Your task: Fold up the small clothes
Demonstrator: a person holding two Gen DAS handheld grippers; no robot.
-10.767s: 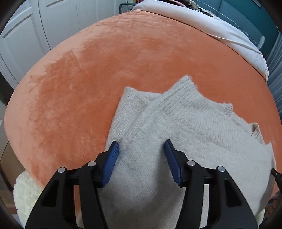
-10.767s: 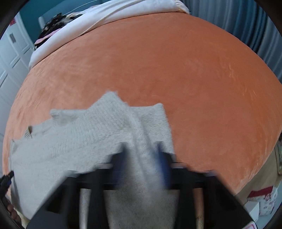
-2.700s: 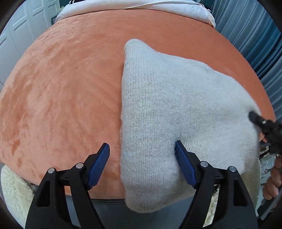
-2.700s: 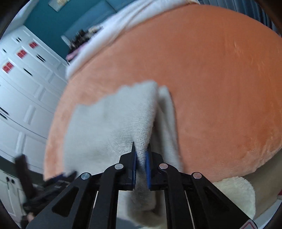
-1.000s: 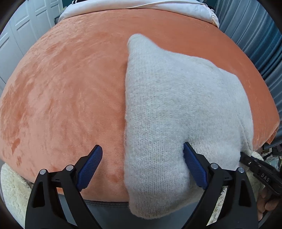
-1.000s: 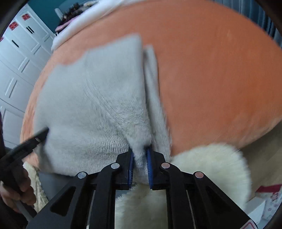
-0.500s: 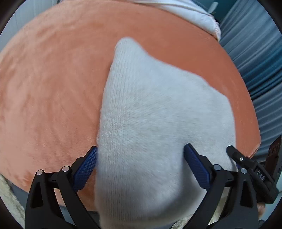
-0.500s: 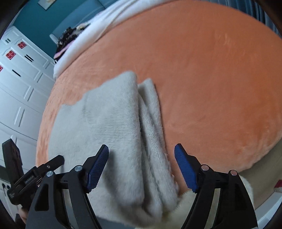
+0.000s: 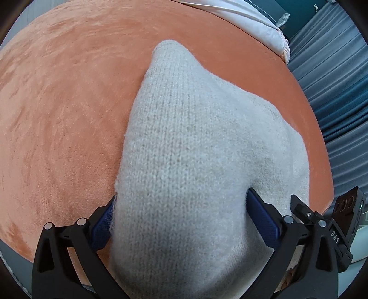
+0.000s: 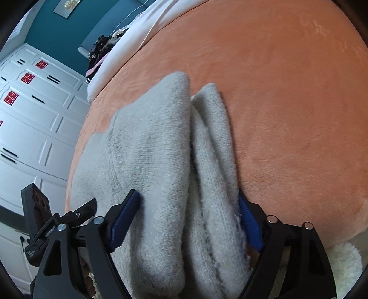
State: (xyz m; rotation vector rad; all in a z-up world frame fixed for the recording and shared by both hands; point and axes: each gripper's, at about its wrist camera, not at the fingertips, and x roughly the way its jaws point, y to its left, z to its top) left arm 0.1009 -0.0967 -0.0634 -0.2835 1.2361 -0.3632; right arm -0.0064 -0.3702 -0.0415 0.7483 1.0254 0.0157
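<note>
item: knitted sweater [image 9: 195,161], pale grey-cream, folded into a thick oblong bundle; lies on the orange bed cover [image 9: 57,115] at its near edge, with one end hanging slightly past that edge toward the cameras. several stacked layers show along its right side in the right wrist view.

left gripper [image 9: 184,220]: jaws spread wide, straddling the near end of the bundle, pads at its two flanks; whether they press the knit i cannot tell.

right gripper [image 10: 186,220]: jaws have just been opening and stand spread, the bundle's layered end between them, pads alongside the knit with no visible squeeze.

surroundings: white bedding [image 9: 253,20] at the far side, blue curtains [image 9: 340,92], white cabinet doors [image 10: 34,115], fleecy cream rug [image 10: 345,260] below the bed edge.

step in hand, judged: taking the near end for a further fold or a tidy-up. handling note: close on all layers together, both sides evenly, lift low and carry the end straight over so the loose inner layers at the right do not slide out; soft knit will sag.
</note>
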